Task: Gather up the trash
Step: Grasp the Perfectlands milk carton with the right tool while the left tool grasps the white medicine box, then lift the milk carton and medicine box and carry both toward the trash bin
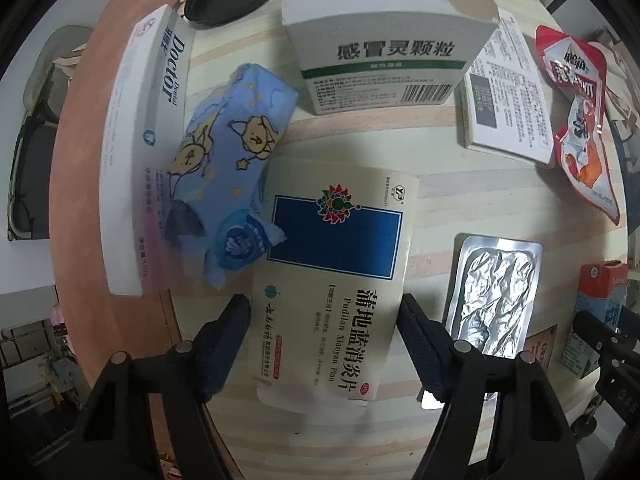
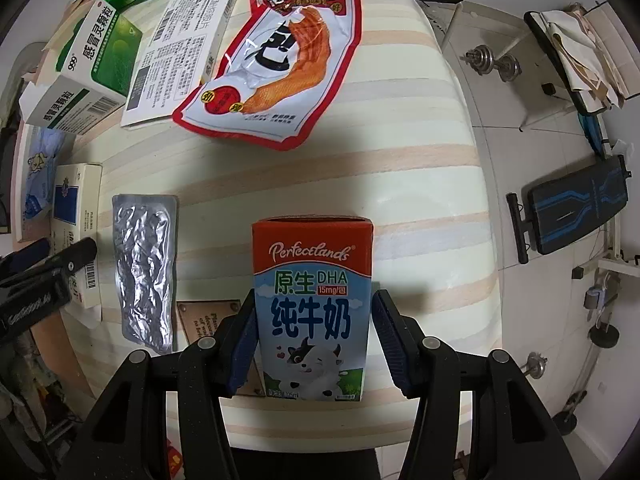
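We hold the left gripper (image 1: 324,316) low over the striped worktop (image 1: 460,192), its fingers spread to either side of a flat cream medicine box (image 1: 332,276) with a blue panel; the right pad looks to touch the box's edge, the left pad stands just clear, so we count it released, not clamped. A blue tissue pack (image 1: 228,176) lies against the box's upper left corner, a long white toothpaste box (image 1: 140,152) beyond it. A green-and-white granule box (image 1: 384,56) stands further off, and a crumpled foil blister sheet (image 1: 492,296) lies to the right.

Our right gripper (image 2: 314,340) brackets an upright small milk carton (image 2: 312,304) near the worktop's near edge; the left pad sits close against its side, a thin gap shows at the right, so it is released too. A red-and-white snack wrapper (image 2: 280,60) lies farther away, over a printed leaflet box (image 2: 180,48).
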